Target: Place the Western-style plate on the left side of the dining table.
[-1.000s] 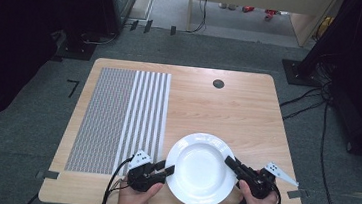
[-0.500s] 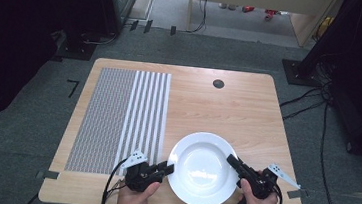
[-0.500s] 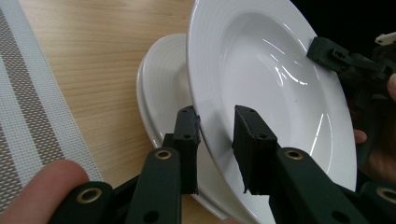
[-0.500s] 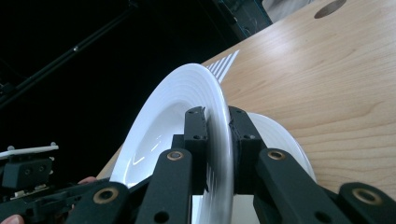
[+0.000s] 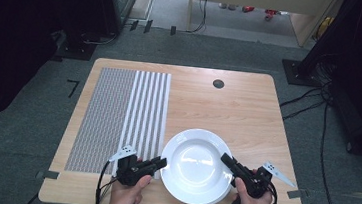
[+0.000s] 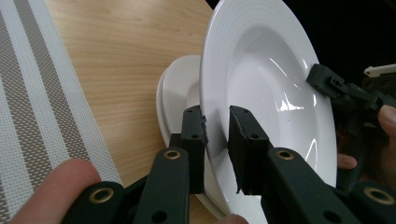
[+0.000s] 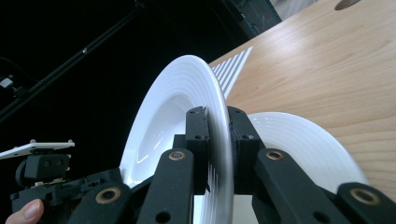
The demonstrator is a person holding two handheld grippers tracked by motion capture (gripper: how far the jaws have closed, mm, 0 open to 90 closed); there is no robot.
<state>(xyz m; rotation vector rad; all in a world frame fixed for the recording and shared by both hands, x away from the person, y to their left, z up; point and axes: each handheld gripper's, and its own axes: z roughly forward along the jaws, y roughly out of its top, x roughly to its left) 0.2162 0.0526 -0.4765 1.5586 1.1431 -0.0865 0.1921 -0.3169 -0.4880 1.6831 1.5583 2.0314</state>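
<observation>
Table: the wooden table point(image 5: 248, 113) carries a striped placemat point(image 5: 122, 114) on its left half and a stack of white plates at about six o'clock, at the near edge between the two hands.
Top plate: the top deep plate point(image 5: 194, 164) is lifted clear of the lower plate point(image 6: 180, 93), which stays flat on the wood; a second ago the pile looked like one plate resting on the table, and now a lower rim peeks out at five o'clock under the raised one.
Left gripper: the left gripper point(image 6: 217, 140) has just been closing, with the plate's rim between its jaws; it now clamps that rim at nine o'clock.
Right gripper: the right gripper point(image 7: 216, 149) is clenched on the same rim at three o'clock, as it already was a second ago.
Change: the top plate has shifted slightly toward the right and risen.
Meaning: with both sides gripped, the plate is probably ready to be carried, likely toward the placemat.
Doubt: how many plates remain below is hard to tell.
</observation>
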